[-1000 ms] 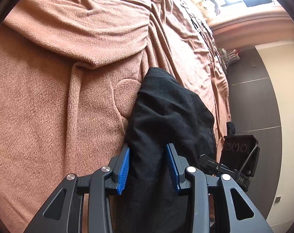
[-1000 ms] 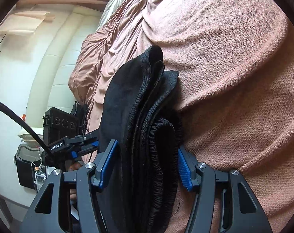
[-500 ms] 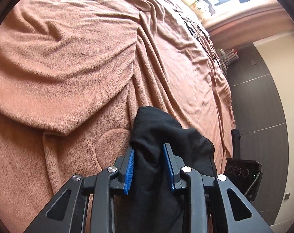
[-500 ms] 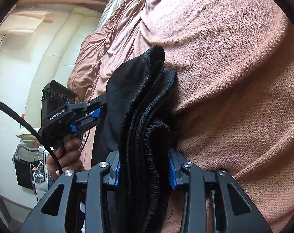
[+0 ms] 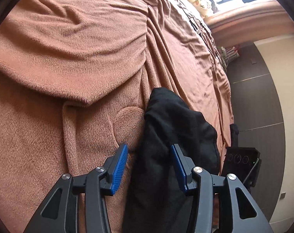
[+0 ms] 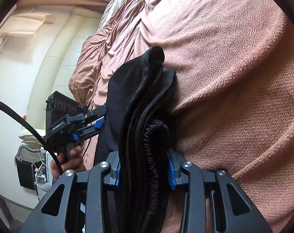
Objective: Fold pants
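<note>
The black pants [image 5: 172, 136] lie folded in a thick bundle on the brown blanket [image 5: 73, 44]. My left gripper [image 5: 149, 161] is open, its blue pads apart on either side of the bundle's edge, the left pad clear of the cloth. My right gripper [image 6: 144, 167] is shut on the stacked layers of the pants [image 6: 139, 101], with the elastic waistband [image 6: 156, 136] pinched between its pads. The left gripper also shows in the right wrist view [image 6: 96, 120], held by a hand at the bundle's far side.
The blanket is creased into ridges and a thick fold [image 5: 49, 73] lies left of the pants. The bed's edge runs at the right, with dark floor [image 5: 257, 101] beyond. A padded headboard [image 6: 55, 62] and a black bin [image 6: 24, 170] stand behind.
My left gripper has opened and let go of the pants. My right gripper has closed tighter on the waistband end.
</note>
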`<state>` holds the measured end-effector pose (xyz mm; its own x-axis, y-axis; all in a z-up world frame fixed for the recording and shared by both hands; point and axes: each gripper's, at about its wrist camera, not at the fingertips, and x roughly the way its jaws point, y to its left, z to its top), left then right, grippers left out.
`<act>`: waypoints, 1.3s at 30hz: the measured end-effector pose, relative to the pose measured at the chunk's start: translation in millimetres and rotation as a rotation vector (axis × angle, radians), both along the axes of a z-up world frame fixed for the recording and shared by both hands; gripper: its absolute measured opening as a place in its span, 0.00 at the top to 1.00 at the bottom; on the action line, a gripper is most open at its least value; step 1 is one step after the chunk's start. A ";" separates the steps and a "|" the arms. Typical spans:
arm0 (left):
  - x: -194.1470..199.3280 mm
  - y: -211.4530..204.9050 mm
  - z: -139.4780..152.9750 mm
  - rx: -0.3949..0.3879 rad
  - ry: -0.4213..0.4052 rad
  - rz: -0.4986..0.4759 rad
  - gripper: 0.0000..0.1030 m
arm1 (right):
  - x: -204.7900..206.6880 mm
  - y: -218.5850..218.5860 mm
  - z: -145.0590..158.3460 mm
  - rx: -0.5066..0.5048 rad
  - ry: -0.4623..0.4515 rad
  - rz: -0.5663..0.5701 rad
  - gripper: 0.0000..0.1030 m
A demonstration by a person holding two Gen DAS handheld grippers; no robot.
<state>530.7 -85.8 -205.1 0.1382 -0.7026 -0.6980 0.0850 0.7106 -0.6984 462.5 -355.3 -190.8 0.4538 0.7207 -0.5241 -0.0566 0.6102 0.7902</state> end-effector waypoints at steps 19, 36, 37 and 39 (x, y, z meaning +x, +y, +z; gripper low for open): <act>-28.7 -8.5 54.0 -0.080 -0.152 -0.049 0.89 | -41.6 27.7 61.4 -0.138 -0.178 -0.041 0.78; -109.5 17.6 132.2 -0.124 -0.324 -0.021 0.89 | -133.4 71.4 119.8 -0.250 -0.362 -0.067 0.78; -114.6 19.7 136.7 -0.128 -0.335 -0.018 0.89 | -139.3 73.6 122.8 -0.256 -0.372 -0.068 0.78; -124.4 23.1 145.6 -0.136 -0.355 -0.011 0.89 | -154.8 70.7 128.7 -0.263 -0.393 -0.065 0.78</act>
<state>406.3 -62.7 -59.5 0.3470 -0.7883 -0.5082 0.3459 0.6112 -0.7119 307.7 -284.5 -62.1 0.6940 0.5501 -0.4645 -0.2749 0.7988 0.5351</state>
